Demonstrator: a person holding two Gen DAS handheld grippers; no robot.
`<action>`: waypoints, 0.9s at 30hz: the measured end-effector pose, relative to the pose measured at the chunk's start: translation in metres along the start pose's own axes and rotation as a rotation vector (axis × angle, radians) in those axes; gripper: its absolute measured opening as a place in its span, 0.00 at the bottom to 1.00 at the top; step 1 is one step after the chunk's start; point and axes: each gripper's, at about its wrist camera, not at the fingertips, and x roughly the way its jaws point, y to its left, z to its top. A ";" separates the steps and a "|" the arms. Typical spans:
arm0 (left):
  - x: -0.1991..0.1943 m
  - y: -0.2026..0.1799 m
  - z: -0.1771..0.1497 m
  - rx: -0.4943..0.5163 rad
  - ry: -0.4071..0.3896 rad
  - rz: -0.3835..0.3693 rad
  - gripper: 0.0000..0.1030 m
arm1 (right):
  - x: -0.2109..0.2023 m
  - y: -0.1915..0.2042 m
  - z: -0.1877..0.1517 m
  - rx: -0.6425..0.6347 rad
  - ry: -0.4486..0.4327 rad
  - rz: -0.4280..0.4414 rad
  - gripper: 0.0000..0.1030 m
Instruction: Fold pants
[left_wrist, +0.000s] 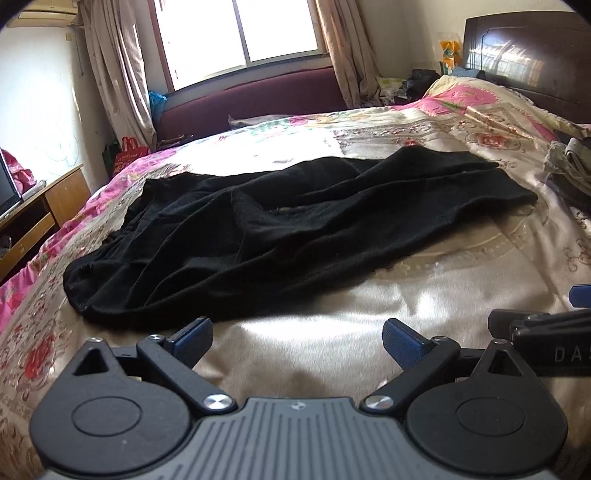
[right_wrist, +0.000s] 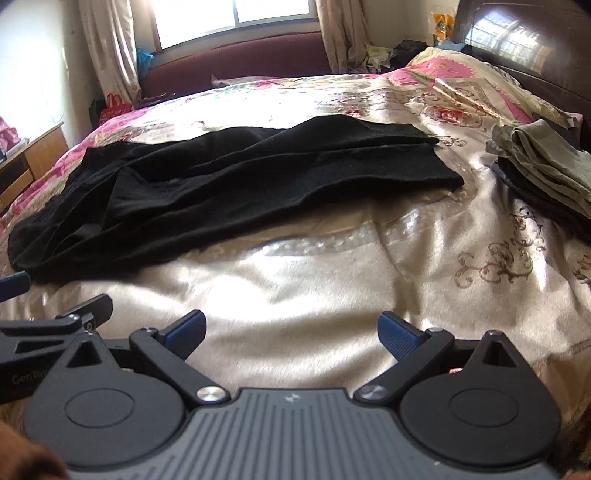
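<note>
Black pants (left_wrist: 280, 229) lie spread and rumpled across the floral bedspread (left_wrist: 369, 295), waist end at the left, leg ends at the right. They also show in the right wrist view (right_wrist: 229, 188). My left gripper (left_wrist: 297, 341) is open and empty, just short of the pants' near edge. My right gripper (right_wrist: 291, 334) is open and empty over bare bedspread (right_wrist: 332, 280), further from the pants. Each gripper shows at the edge of the other's view.
A pile of folded grey-green clothes (right_wrist: 546, 166) lies on the bed at the right. A dark headboard (left_wrist: 532, 48) stands at the far right, a maroon bench (left_wrist: 251, 99) under the window, a wooden desk (left_wrist: 37, 214) at the left.
</note>
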 end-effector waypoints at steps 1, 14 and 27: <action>0.005 -0.002 0.007 0.008 -0.013 -0.005 1.00 | 0.007 -0.006 0.010 0.017 -0.006 -0.011 0.96; 0.091 -0.057 0.064 0.150 -0.092 -0.165 1.00 | 0.121 -0.126 0.094 0.459 0.042 -0.020 0.96; 0.124 -0.092 0.070 0.262 -0.092 -0.231 1.00 | 0.172 -0.163 0.124 0.610 -0.023 0.029 0.05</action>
